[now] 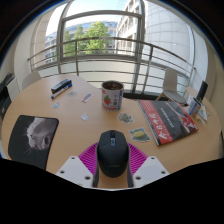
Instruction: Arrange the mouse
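The mouse [112, 153], black, sits between the gripper [112, 172] fingers, both magenta pads [89, 157] pressing its sides, clenched on it at the near edge of the wooden table [80, 130]. Left lies a dark mousepad [33, 137]; right, a red magazine [168, 118]. Farther off stands a mug [112, 95].

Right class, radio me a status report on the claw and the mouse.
Claw closed on the black mouse, pink pads on both sides. Mouse held low over the wooden table. Mouse mat off to one side. Mug beyond, path clear.
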`<act>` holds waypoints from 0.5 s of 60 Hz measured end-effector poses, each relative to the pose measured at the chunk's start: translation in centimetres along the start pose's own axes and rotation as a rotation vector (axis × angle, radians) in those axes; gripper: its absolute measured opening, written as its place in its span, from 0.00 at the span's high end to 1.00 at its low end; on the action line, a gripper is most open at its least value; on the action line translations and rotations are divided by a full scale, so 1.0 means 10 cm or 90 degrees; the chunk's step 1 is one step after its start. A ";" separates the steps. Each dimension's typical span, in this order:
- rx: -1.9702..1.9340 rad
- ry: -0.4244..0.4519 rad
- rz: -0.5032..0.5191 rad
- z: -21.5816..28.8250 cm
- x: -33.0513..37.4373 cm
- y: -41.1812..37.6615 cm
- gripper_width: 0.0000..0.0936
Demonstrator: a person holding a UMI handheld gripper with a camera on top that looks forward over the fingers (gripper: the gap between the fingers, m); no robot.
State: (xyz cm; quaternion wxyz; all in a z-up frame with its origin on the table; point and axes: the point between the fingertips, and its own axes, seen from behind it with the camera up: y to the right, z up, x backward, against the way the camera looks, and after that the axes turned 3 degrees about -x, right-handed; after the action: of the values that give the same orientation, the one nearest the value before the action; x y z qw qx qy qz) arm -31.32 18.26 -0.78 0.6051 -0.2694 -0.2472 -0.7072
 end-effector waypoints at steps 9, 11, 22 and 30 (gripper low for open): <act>-0.044 0.091 -0.035 0.72 0.59 -0.01 0.59; -0.054 0.119 -0.038 0.97 0.78 -0.07 0.59; -0.079 0.242 0.004 1.84 1.56 -0.98 0.59; -0.060 0.181 0.077 1.39 1.36 -2.08 0.59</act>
State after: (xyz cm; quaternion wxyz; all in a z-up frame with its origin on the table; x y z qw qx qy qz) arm -52.37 20.84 18.10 0.6623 -0.2095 -0.1089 -0.7111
